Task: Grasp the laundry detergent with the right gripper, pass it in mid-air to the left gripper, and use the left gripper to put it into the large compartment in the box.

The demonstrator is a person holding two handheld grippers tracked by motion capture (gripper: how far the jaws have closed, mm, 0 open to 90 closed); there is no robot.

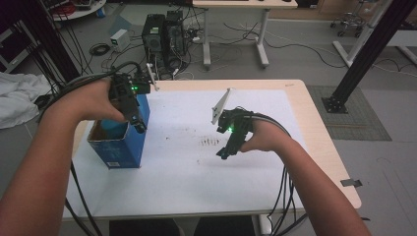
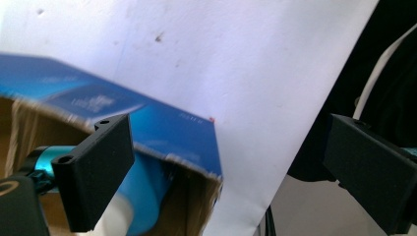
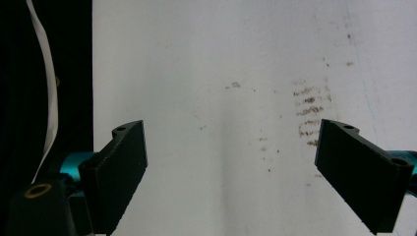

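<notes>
An open-topped blue cardboard box (image 1: pixel 120 150) stands at the left edge of the white sheet (image 1: pixel 196 167) that covers the table. My left gripper (image 1: pixel 139 126) hovers over the box's right rim, pointing down. In the left gripper view its jaws (image 2: pixel 231 177) stand wide apart with nothing between them, above the blue box (image 2: pixel 167 132). A blue and white object (image 2: pixel 145 196) lies inside the box. My right gripper (image 1: pixel 223 154) hangs low over the middle of the sheet, open and empty (image 3: pixel 231 172).
Brown smudges (image 3: pixel 307 110) mark the sheet near the right gripper. The wooden table (image 1: pixel 317 128) shows bare along its right side. Computer towers (image 1: pixel 162 37), cables and another desk stand on the floor behind. A black frame post (image 1: pixel 364 54) rises at the right.
</notes>
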